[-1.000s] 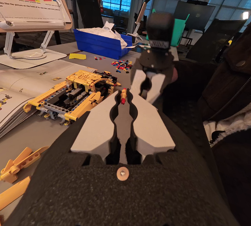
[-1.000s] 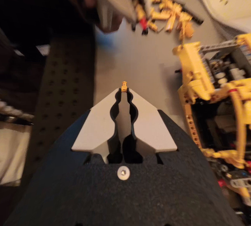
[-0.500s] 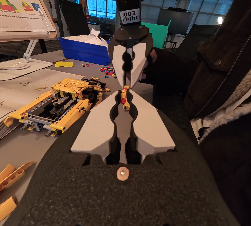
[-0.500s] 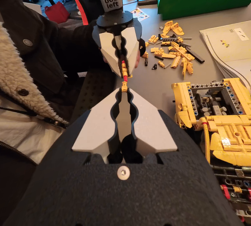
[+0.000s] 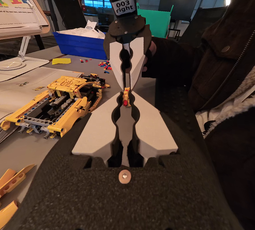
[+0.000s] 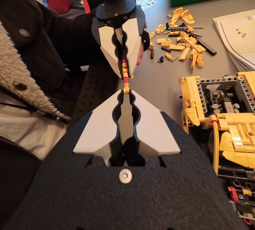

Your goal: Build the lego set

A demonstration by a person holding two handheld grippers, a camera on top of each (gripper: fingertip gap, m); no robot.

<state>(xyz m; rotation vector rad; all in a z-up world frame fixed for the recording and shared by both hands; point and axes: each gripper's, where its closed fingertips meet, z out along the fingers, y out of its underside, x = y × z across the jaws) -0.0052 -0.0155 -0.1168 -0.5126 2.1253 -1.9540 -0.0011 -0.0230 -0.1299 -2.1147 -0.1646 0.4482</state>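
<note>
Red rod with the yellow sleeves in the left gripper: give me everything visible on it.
The red rod is a thin ridged plastic axle threaded through about three small yellow sleeves. It is held in the air off the table edge, pinched between the left gripper's white fingers, lying along them. One red end sticks out past the fingertips toward a small yellow connector clamped in the right gripper; the two meet tip to tip. Whether they are fully seated cannot be told. In the left wrist view its other red end shows.

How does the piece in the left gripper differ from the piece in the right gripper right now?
The left gripper holds a red axle threaded with several yellow pieces; the right gripper holds a single yellow connector. The axle assembly is longer; the connector is short. Both are pinched at closed fingertips, lined up end to end, nearly touching above the table's edge.
</note>
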